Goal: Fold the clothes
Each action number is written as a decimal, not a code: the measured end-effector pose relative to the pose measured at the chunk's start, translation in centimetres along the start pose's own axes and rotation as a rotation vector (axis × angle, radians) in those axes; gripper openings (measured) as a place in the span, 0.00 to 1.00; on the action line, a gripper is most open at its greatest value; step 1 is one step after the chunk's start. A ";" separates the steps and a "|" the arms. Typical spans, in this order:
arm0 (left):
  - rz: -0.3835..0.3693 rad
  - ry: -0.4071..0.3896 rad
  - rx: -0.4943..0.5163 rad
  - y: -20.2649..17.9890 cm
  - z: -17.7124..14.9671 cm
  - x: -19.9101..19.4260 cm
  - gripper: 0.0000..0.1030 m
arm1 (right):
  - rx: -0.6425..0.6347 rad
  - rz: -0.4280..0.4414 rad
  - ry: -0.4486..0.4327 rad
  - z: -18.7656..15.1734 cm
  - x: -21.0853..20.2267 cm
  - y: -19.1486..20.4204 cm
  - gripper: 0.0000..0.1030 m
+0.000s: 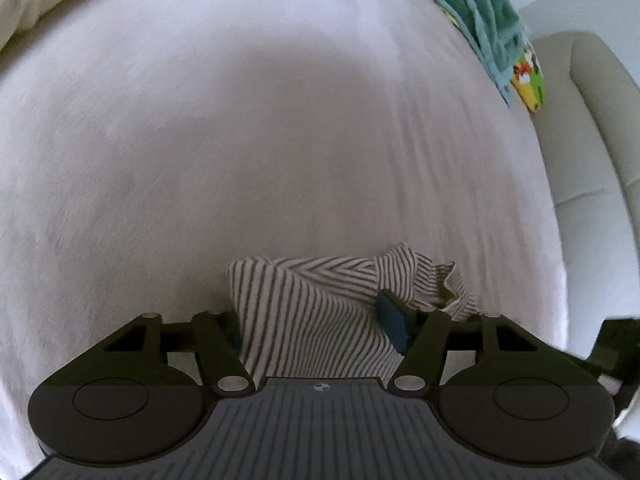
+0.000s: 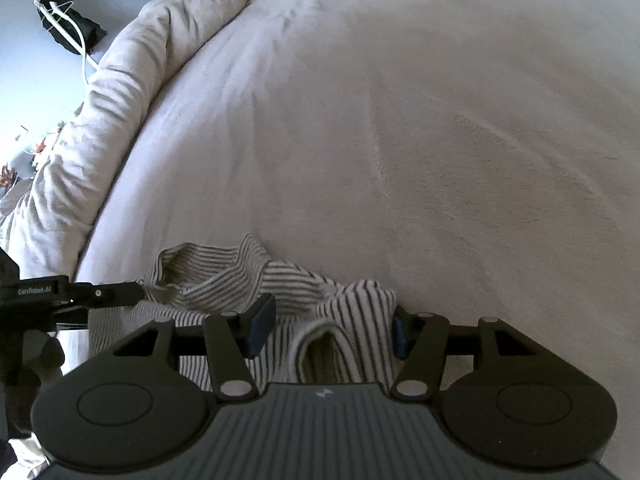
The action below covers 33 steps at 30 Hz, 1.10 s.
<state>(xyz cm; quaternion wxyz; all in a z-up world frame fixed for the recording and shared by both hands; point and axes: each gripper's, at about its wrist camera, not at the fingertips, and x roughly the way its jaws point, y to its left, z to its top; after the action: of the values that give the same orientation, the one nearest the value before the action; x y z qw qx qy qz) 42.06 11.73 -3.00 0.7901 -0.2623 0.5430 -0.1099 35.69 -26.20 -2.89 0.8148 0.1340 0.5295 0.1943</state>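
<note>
A grey-and-white striped garment (image 1: 304,312) lies bunched on the pale bed cover, close under both tools. In the left wrist view it fills the gap between the fingers of my left gripper (image 1: 316,328), which stand wide apart; the left pad is hidden behind the cloth. My right gripper (image 2: 328,332) is also open, with a rolled cuff or opening of the striped garment (image 2: 224,280) between its blue pads. The left gripper's fingertip (image 2: 136,292) shows at the left edge of the right wrist view, touching the garment's far end.
The pale pinkish bed cover (image 1: 280,120) stretches ahead. A green cloth pile (image 1: 480,12) and a bright printed item (image 1: 528,80) lie at its far right, beside a beige cushioned piece (image 1: 592,120). A crumpled beige duvet (image 2: 120,80) lines the left edge.
</note>
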 end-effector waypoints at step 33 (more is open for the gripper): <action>-0.166 0.106 0.265 0.4 -16.7 -19.3 0.85 | -0.235 -0.171 0.228 -19.4 -20.5 3.1 0.61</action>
<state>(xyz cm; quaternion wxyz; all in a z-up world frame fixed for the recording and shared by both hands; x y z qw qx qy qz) 19.32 15.94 7.68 0.7763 -0.1938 0.5409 -0.2592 9.94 -32.59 7.20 0.7731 -0.0306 0.6015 0.1988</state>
